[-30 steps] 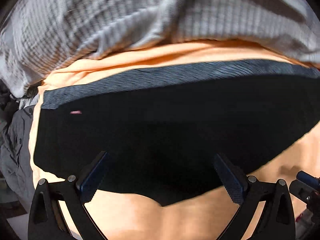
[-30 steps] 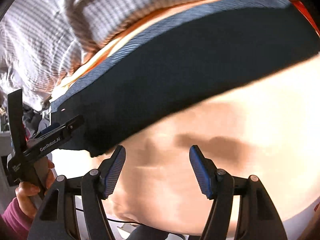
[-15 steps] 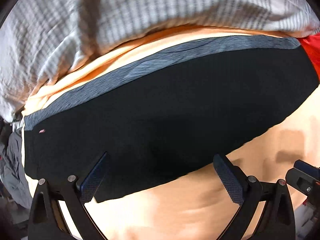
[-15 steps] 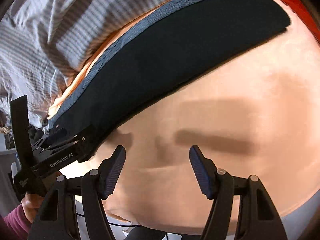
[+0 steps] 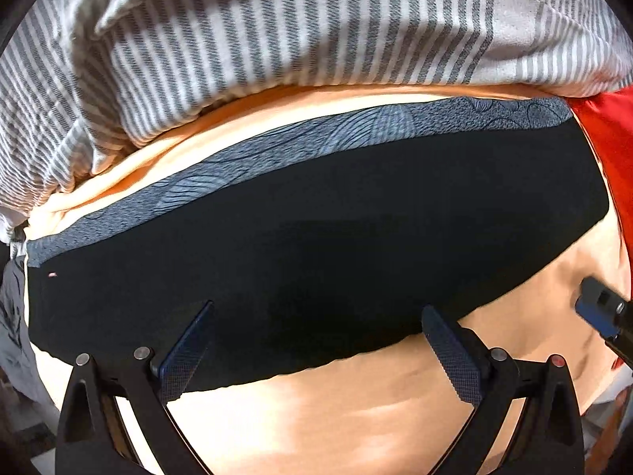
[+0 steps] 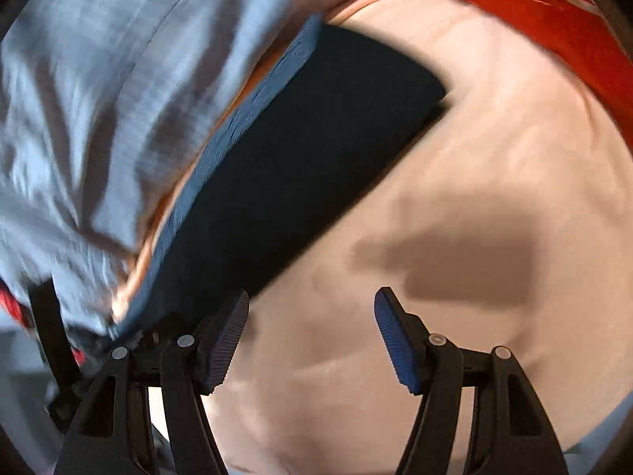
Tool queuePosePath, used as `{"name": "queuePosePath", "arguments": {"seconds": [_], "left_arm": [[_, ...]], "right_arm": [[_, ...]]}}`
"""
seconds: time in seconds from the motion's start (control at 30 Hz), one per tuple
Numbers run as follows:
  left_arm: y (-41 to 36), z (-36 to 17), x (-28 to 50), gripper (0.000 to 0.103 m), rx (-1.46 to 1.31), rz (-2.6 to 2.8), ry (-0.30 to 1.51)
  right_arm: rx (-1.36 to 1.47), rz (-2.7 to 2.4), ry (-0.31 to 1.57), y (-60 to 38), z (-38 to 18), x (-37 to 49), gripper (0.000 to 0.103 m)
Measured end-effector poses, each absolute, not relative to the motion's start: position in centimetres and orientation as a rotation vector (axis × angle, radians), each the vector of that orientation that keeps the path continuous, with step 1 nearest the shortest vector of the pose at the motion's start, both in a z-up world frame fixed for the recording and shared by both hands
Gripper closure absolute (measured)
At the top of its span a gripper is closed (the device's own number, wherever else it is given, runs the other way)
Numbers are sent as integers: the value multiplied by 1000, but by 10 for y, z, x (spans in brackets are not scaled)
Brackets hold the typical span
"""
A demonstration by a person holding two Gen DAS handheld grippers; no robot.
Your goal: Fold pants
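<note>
The black pants [image 5: 316,237] lie folded in a long flat band on the peach sheet [image 5: 336,415], with a grey-blue patterned strip [image 5: 316,134] along the far edge. My left gripper [image 5: 316,336] is open and empty, its fingertips just over the pants' near edge. The pants also show in the right wrist view [image 6: 296,166], running diagonally up to the right. My right gripper [image 6: 312,316] is open and empty over the bare sheet beside the pants' near edge; its tip shows in the left wrist view [image 5: 597,310] at the far right.
A grey-and-white striped cloth [image 5: 277,39] is bunched behind the pants. A red cloth [image 5: 609,150] lies at the right, also in the right wrist view [image 6: 534,19]. Dark grey clothing [image 5: 12,316] sits at the left edge.
Both grippers have swung to the right along the pants; the pants' right end and the red cloth have come into view. Both stay open and empty.
</note>
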State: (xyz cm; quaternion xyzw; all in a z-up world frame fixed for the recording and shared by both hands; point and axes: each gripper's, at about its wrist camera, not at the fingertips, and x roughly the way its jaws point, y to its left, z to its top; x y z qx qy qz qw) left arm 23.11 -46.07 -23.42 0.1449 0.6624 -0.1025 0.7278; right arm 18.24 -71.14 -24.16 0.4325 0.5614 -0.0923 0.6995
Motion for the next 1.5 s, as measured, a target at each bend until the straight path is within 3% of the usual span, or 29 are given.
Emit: {"name": "queuePosePath", "arguments": {"seconds": [0.2, 0.47, 0.6, 0.83, 1.5], "left_arm": [[-482, -243, 231, 0, 346, -221, 1478], [-490, -243, 232, 0, 371, -201, 1483], [-490, -242, 233, 0, 395, -183, 1458], [-501, -239, 230, 0, 417, -197, 1449], [-522, -240, 236, 0, 398, -185, 1411]], "right_arm": [[971, -162, 1140, -740, -232, 202, 34], [933, -267, 1177, -779, -250, 230, 65], [951, -287, 1130, -790, -238, 219, 62], [1004, -200, 1117, -775, -234, 194, 48], [1163, -149, 1000, -787, -276, 179, 47]]}}
